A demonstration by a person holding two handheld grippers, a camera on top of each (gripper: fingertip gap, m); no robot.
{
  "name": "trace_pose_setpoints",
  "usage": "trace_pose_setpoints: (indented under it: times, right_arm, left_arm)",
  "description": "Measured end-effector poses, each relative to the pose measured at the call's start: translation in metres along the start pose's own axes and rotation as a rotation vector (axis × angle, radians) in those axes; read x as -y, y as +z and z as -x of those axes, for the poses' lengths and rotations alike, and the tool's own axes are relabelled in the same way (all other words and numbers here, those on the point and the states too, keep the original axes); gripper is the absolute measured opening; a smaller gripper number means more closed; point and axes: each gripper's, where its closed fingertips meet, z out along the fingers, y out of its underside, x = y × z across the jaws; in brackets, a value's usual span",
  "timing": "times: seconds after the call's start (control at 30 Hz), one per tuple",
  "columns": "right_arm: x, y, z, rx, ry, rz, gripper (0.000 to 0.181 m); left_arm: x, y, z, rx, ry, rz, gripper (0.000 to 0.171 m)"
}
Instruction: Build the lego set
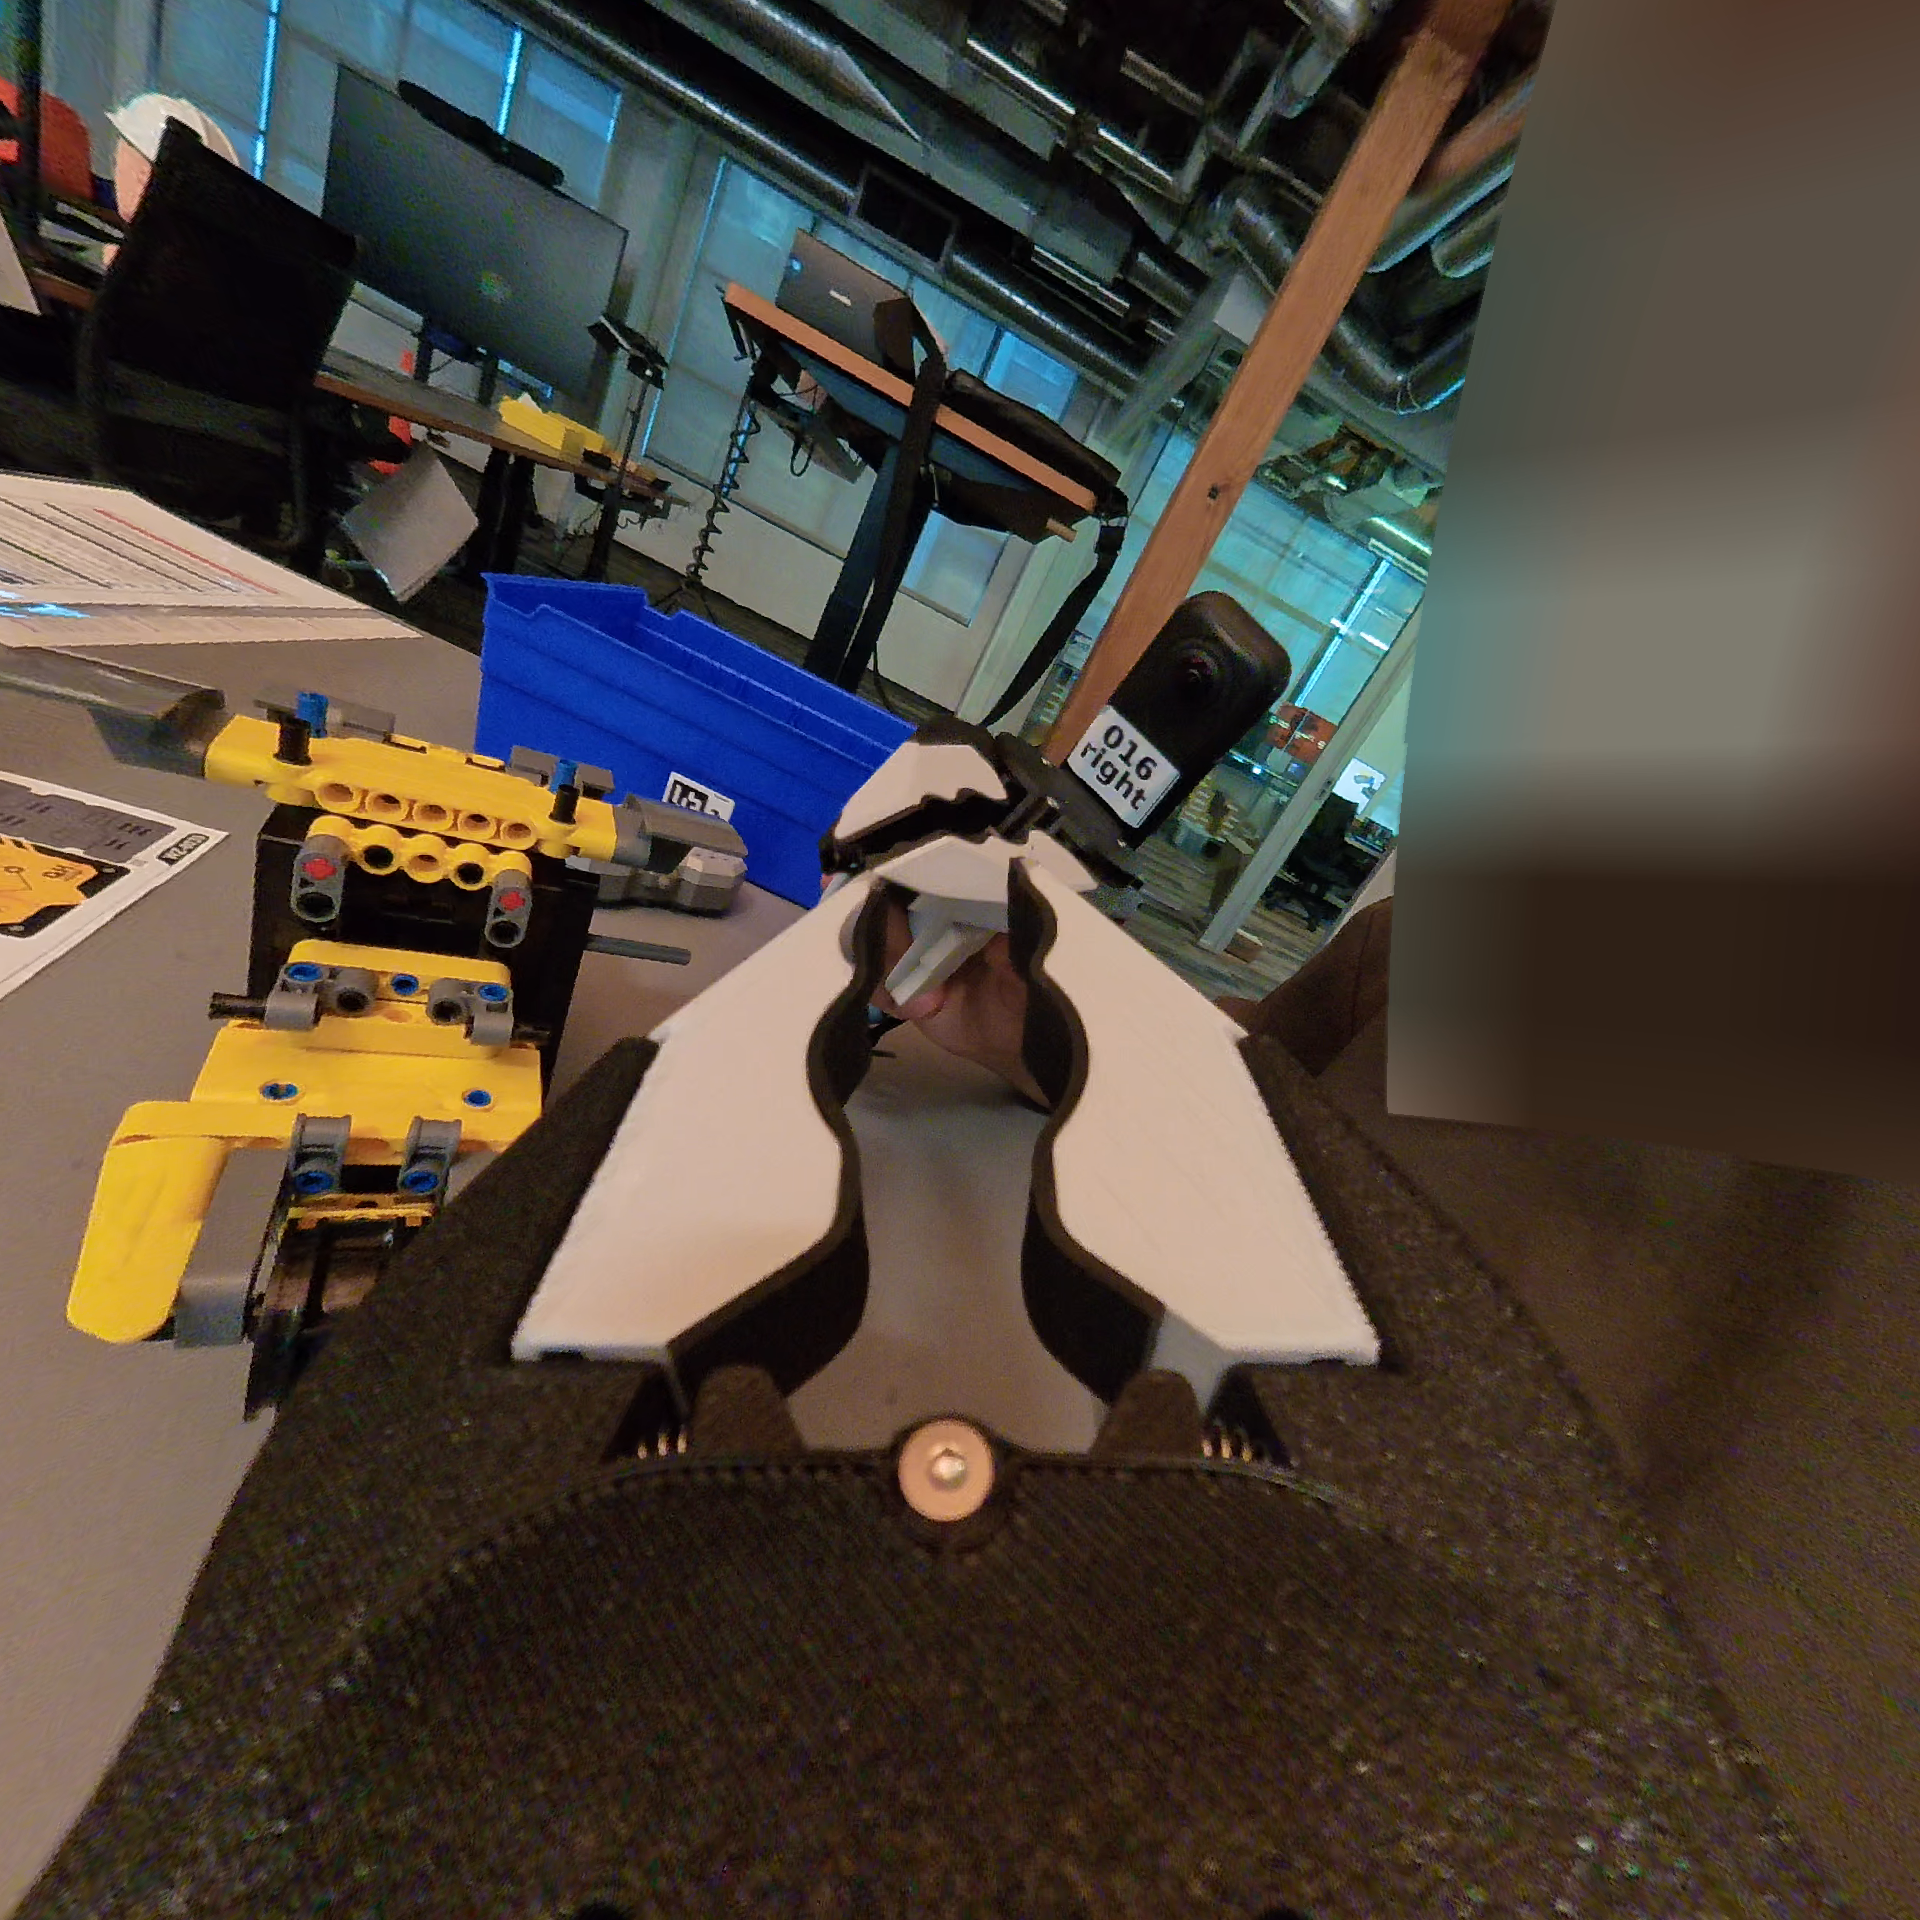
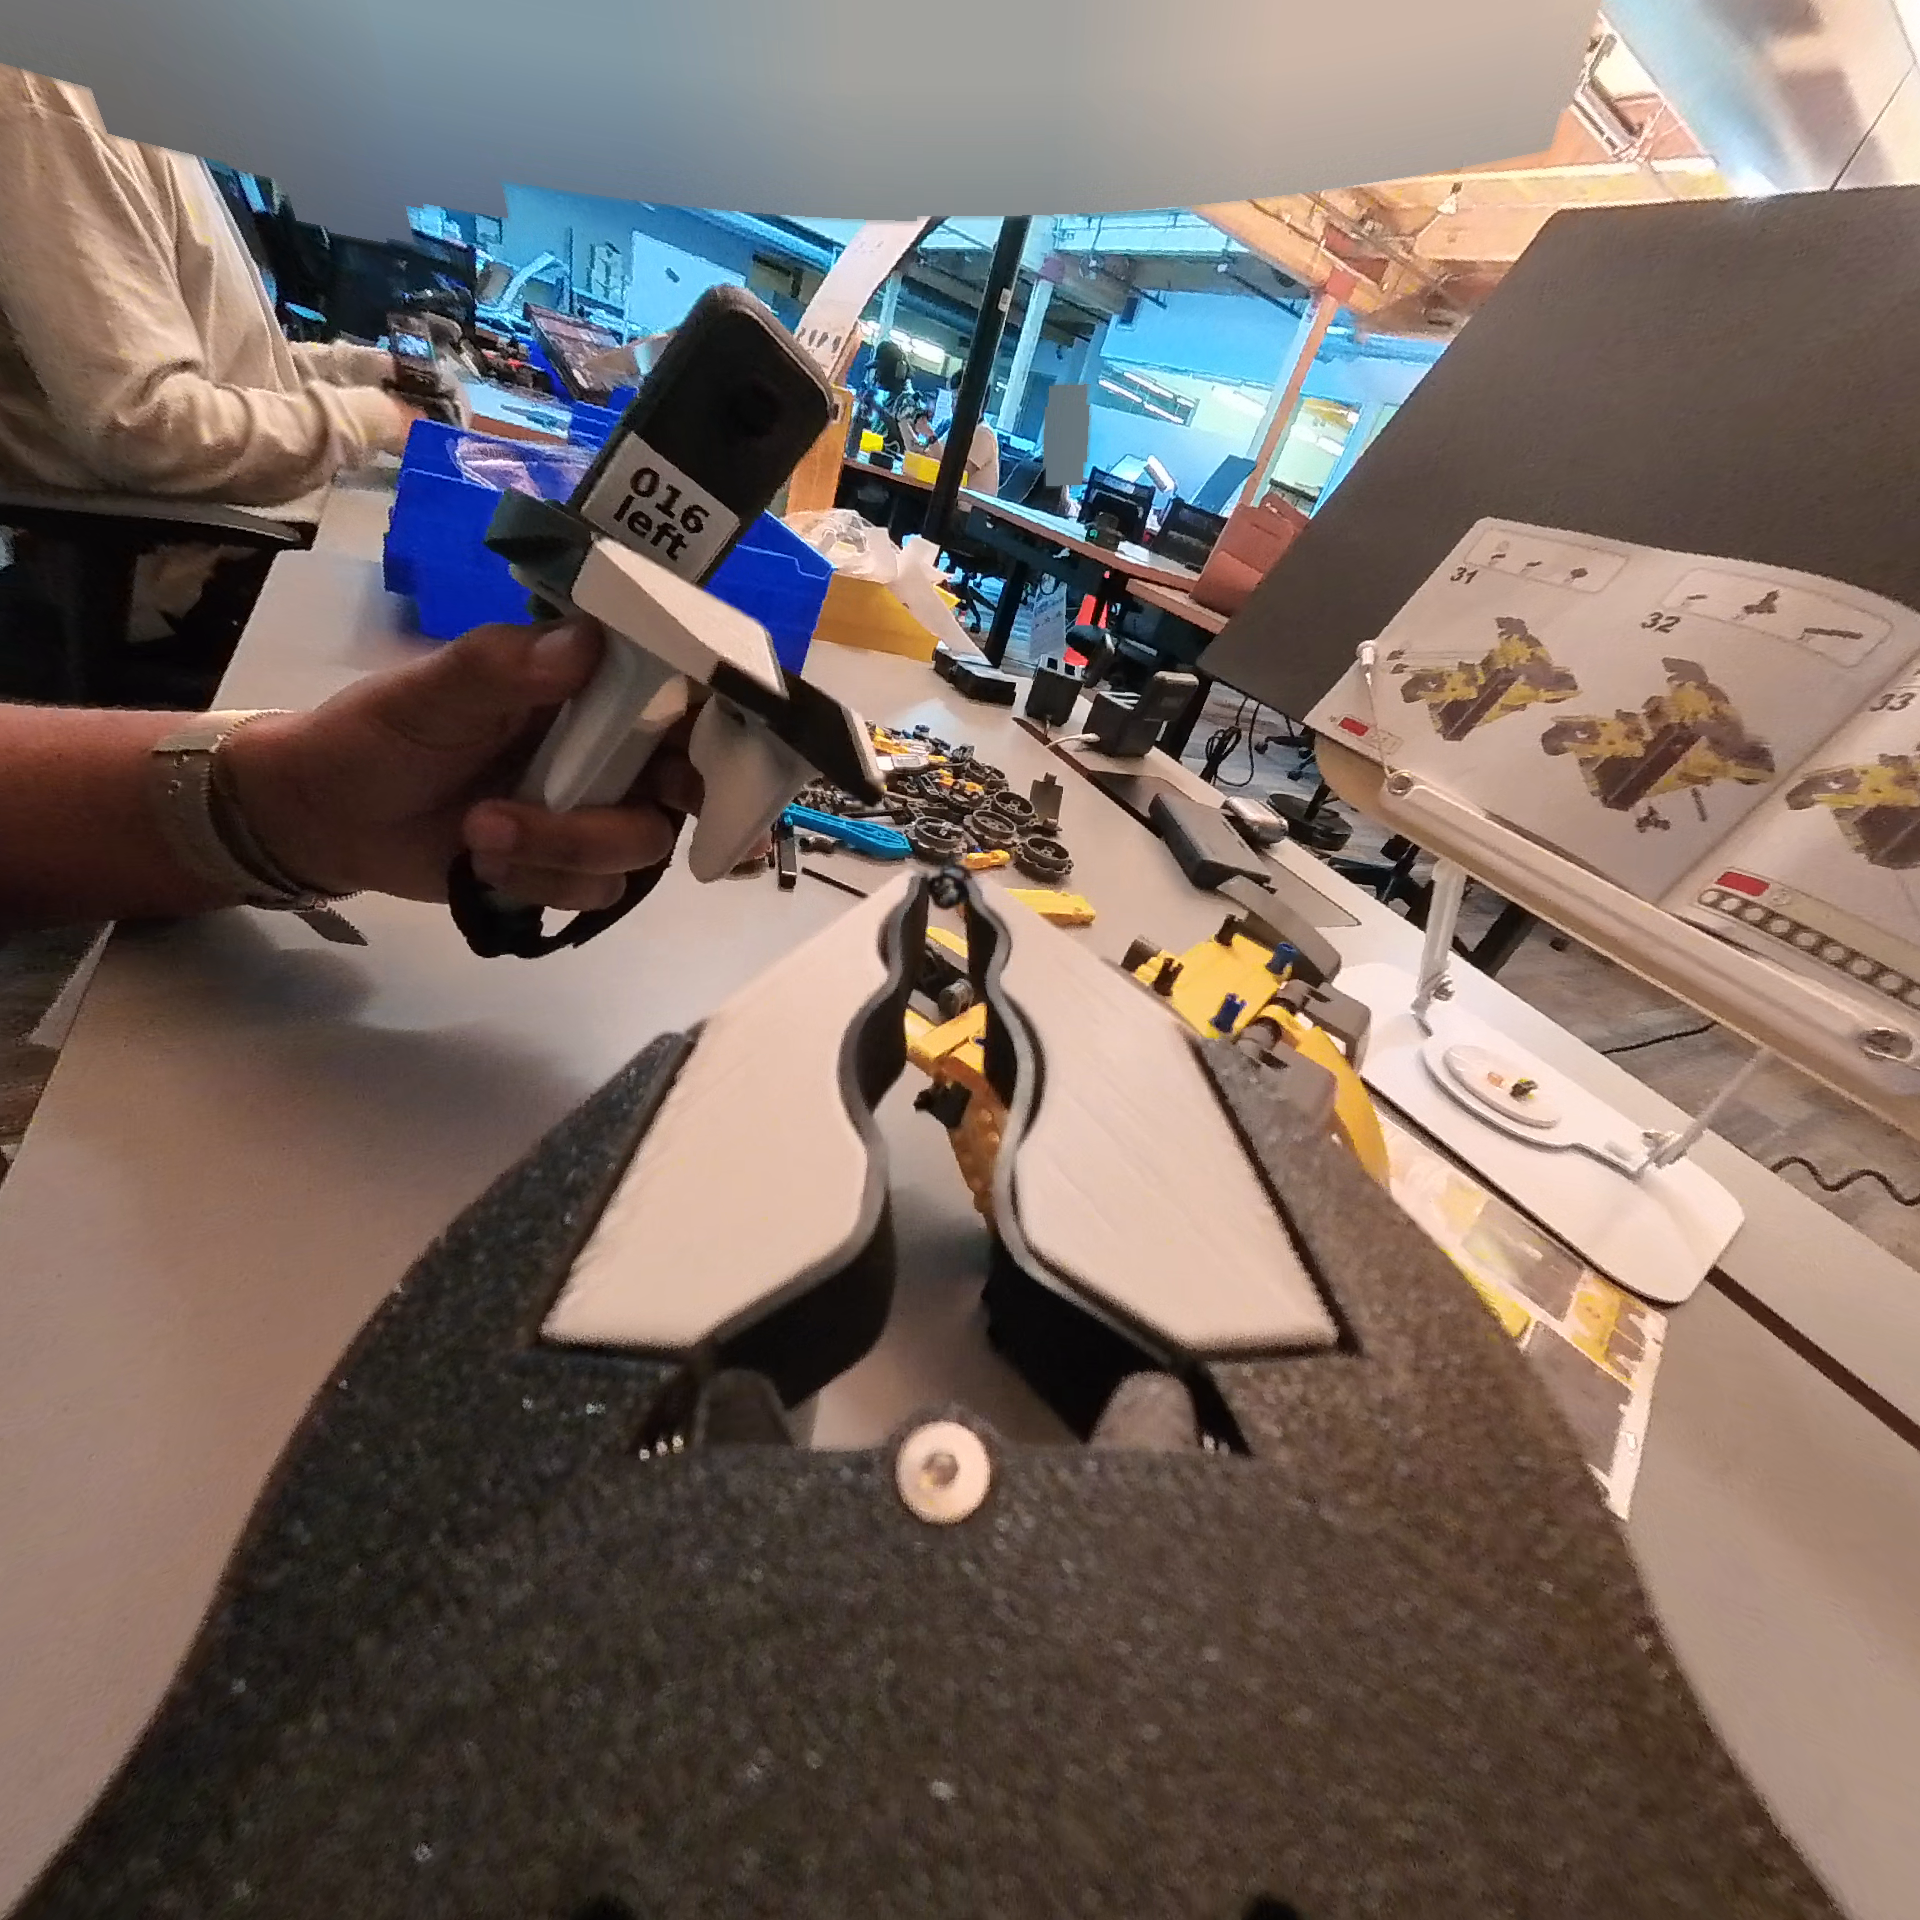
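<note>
My left gripper (image 1: 951, 876) hovers above the grey table (image 1: 94, 1507) with its jaws a little apart and nothing between them. A yellow and black brick model (image 1: 343, 1039) stands just to its left. My right gripper (image 2: 943, 888) is shut on a small black piece (image 2: 944, 884) at its fingertips, above the same model (image 2: 1247, 987). The two grippers point at each other, tips close. The right one shows in the left wrist view (image 1: 842, 852), and the left one, held in a hand (image 2: 416, 790), shows in the right wrist view (image 2: 878, 790).
A blue bin (image 1: 665, 707) stands behind the model. A pile of loose black, yellow and blue parts (image 2: 956, 800) lies farther along the table. An open instruction booklet (image 2: 1621, 717) rests on a white stand at the right. Printed sheets (image 1: 83, 873) lie at the left. My two grippers' fingertips are within a few centimetres of each other.
</note>
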Motion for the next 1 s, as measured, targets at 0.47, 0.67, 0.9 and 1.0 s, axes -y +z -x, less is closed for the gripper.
trace_pose_setpoints:
  times: [0.47,0.67,0.9,1.0]
  right_arm:
    - [-0.013,0.002,-0.004,-0.014,-0.027,0.085,0.006]
    - [-0.012,-0.008,-0.013,-0.095,-0.072,0.109,0.005]
    - [-0.05,-0.038,-0.023,-0.312,0.109,0.24,0.006]
    - [-0.055,-0.037,-0.02,-0.32,0.177,0.224,0.006]
  left_arm:
    - [-0.004,-0.002,0.011,0.074,0.053,0.038,0.018]
    - [-0.002,-0.003,0.022,0.202,0.169,0.056,0.021]
    - [0.011,-0.007,0.069,0.53,0.404,0.308,0.075]
    - [0.007,0.001,0.085,0.555,0.42,0.417,0.083]
